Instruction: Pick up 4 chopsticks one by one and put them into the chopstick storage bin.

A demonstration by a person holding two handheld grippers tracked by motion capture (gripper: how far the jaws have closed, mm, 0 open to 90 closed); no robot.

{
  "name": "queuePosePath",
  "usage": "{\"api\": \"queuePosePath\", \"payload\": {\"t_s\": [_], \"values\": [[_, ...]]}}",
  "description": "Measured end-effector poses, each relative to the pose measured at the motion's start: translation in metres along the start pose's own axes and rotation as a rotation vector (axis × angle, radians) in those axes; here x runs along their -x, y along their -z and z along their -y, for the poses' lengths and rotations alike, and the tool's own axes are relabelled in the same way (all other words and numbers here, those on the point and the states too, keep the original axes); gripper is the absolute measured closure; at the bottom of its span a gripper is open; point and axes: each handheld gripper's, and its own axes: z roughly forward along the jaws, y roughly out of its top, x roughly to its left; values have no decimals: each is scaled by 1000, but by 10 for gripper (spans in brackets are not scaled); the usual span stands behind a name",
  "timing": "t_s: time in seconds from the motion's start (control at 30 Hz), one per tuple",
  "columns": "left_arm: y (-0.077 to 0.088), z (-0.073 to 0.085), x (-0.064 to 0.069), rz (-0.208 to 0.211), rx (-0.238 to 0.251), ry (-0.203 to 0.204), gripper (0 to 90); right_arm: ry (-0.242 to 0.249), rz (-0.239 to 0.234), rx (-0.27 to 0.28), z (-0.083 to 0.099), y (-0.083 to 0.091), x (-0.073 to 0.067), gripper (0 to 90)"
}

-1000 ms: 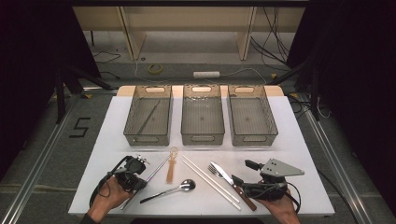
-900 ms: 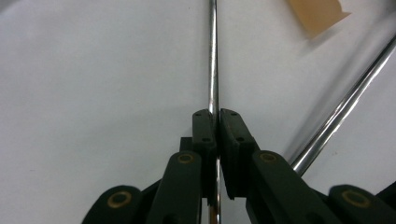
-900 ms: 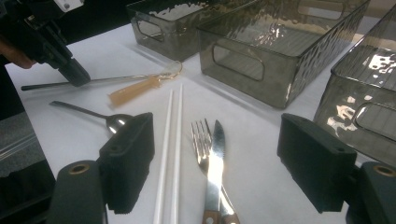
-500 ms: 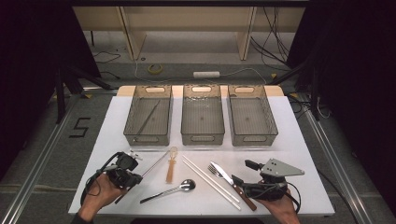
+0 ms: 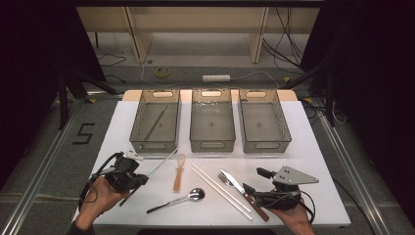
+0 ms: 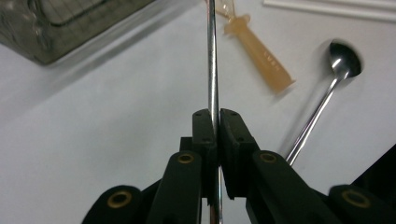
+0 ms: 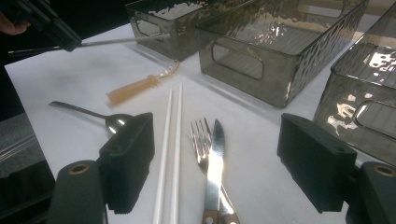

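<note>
Rod (image 6: 212,56) of thin metal sits clamped between the shut jaws of the left gripper (image 5: 128,177), lifted off the table (image 5: 313,147) near its front left corner, while the right gripper (image 5: 262,196), jaws wide apart, rests at the front edge

Metal rod (image 6: 212,56): top cut by frame edge, lower end hidden btwn left tool (image 6: 215,122) pads.

A thin, shiny metal chopstick (image 6: 212,56) is pinched near one end between shut jaws. It slants up off the white worktop (image 5: 313,147), its far tip pointing toward the left grey bin's (image 5: 155,147) front corner.
</note>
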Motion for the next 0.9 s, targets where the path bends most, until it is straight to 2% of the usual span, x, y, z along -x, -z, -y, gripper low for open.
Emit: {"api": "queuePosePath", "payload": {"t_s": [0.13, 0.5, 0.9], "values": [[5, -9, 0, 21, 35, -3, 848, 1, 0, 1, 0, 0, 0, 285], [16, -39, 1, 8, 108, -32, 848, -5, -4, 1, 0, 1, 1, 284], [8, -66, -11, -10, 160, -17, 848, -8, -4, 6, 0, 1, 1, 285]]}}
